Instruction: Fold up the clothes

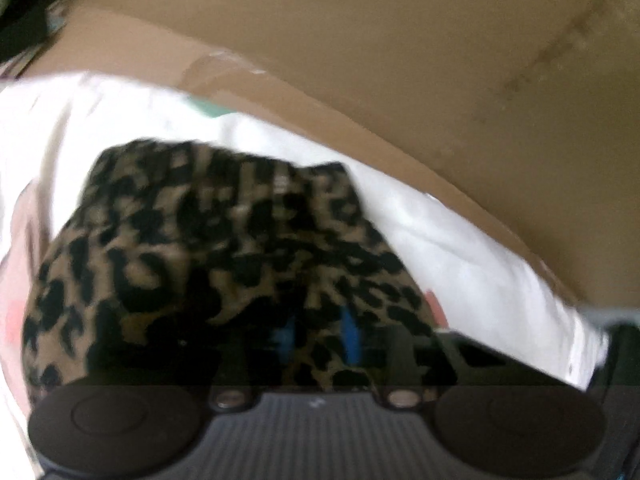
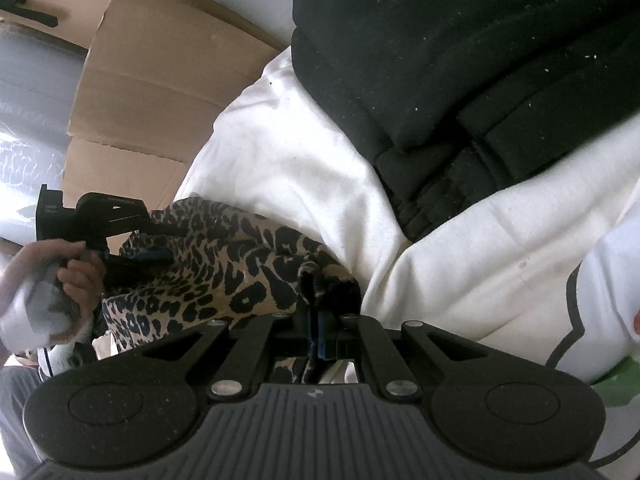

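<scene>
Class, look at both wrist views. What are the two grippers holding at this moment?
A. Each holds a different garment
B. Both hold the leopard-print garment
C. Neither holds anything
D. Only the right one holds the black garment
B: the right gripper is shut on an edge of the leopard-print garment, and the left gripper has the same cloth between its blue-padded fingers.

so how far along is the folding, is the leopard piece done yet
Done: a black garment already lies folded on the white fabric. In hand: the leopard-print garment is pinched by both the right tool and the left tool, held between them and bunched, not yet flat. Left: folding this piece and setting it down.
</scene>
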